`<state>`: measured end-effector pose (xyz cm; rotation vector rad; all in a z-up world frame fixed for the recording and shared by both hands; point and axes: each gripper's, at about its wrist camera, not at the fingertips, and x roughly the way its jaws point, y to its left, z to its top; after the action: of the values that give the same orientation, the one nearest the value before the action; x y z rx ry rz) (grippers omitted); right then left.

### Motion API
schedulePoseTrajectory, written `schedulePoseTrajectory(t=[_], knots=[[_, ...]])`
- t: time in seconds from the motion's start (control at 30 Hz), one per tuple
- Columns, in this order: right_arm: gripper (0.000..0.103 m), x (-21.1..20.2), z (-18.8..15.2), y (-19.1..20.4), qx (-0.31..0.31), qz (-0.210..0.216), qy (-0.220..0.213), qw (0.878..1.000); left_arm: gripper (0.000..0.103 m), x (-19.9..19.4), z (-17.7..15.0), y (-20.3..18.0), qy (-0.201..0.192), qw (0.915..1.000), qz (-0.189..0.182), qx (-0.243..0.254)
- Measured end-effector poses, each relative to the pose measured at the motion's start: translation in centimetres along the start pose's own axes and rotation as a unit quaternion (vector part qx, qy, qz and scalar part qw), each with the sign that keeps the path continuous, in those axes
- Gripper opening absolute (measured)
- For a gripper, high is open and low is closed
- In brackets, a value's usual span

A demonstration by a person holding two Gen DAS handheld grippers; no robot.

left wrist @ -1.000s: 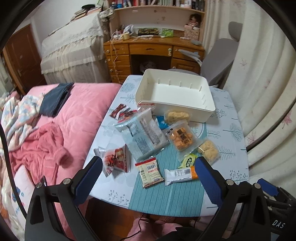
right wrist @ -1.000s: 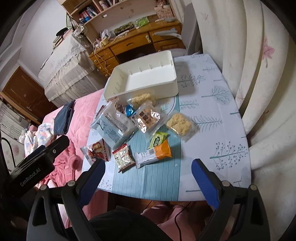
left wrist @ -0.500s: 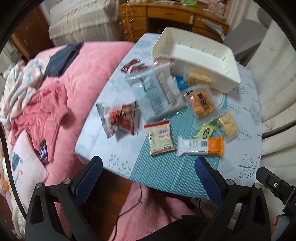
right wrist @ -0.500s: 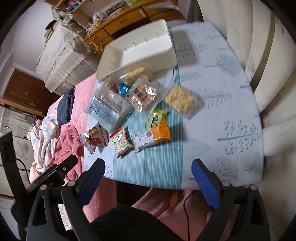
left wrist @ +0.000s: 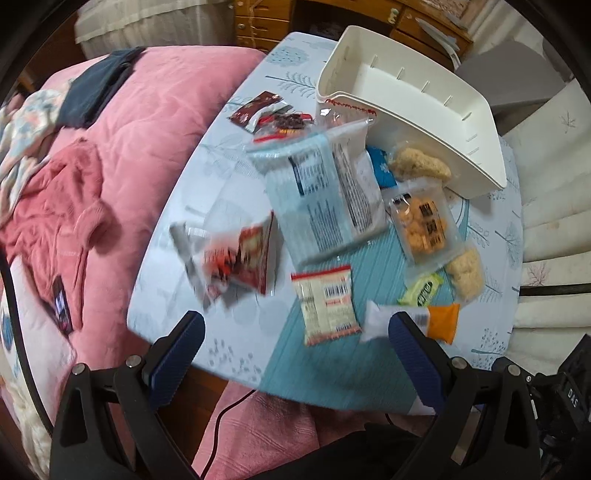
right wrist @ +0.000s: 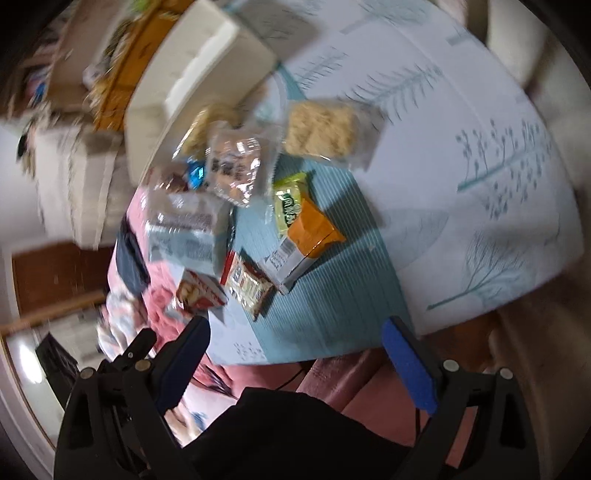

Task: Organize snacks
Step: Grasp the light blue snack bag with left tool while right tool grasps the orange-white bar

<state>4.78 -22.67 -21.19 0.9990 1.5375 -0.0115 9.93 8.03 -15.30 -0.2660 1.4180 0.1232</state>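
Several snack packets lie on a small table (left wrist: 236, 350) in front of an empty white bin (left wrist: 413, 110). Among them are a large pale-blue packet (left wrist: 317, 192), a red packet (left wrist: 240, 258), a beige packet (left wrist: 327, 304), an orange-and-white bar (left wrist: 439, 321) and a clear bag of orange crackers (left wrist: 424, 225). My left gripper (left wrist: 295, 332) is open and empty above the table's near edge. My right gripper (right wrist: 295, 339) is open and empty, also above the near edge. The right wrist view is blurred; the bin (right wrist: 199, 81) and orange bar (right wrist: 306, 236) show there.
A bed with a pink quilt (left wrist: 140, 122) and loose clothes lies left of the table. A wooden desk (left wrist: 258, 22) and a grey chair (left wrist: 517, 74) stand behind the bin. A cream curtain (left wrist: 554, 206) hangs to the right. A dark cable (left wrist: 229, 417) runs below the table edge.
Both grippers moved closer to the table and tilted downward, so the snacks look larger. The right wrist view also rolled and blurred. Both jaws stayed open; no snack moved.
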Motion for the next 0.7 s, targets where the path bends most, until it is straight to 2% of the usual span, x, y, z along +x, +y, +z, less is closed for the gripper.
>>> schedulePoseTrajectory(t=[0.17, 0.37, 0.53, 0.7], knots=[[0.095, 2.6, 0.3, -0.5, 0.103, 0.008, -0.002, 0.995, 0.099, 2.3, 4.2, 1.2, 0.005, 0.9994, -0.023, 0.027], [0.095, 5.3, 0.2, -1.3, 0.206, 0.001, -0.024, 0.978, 0.098, 5.9, 7.8, 2.3, 0.001, 0.9971, -0.054, 0.054], [0.089, 7.6, 0.3, -1.5, 0.264, -0.026, -0.047, 0.963, 0.091, 9.8, 9.5, 2.2, 0.029, 0.9903, -0.099, 0.092], [0.082, 9.4, 0.2, -1.3, 0.287, -0.042, -0.05, 0.956, 0.083, 12.3, 10.4, 1.5, 0.05, 0.9835, -0.125, 0.121]])
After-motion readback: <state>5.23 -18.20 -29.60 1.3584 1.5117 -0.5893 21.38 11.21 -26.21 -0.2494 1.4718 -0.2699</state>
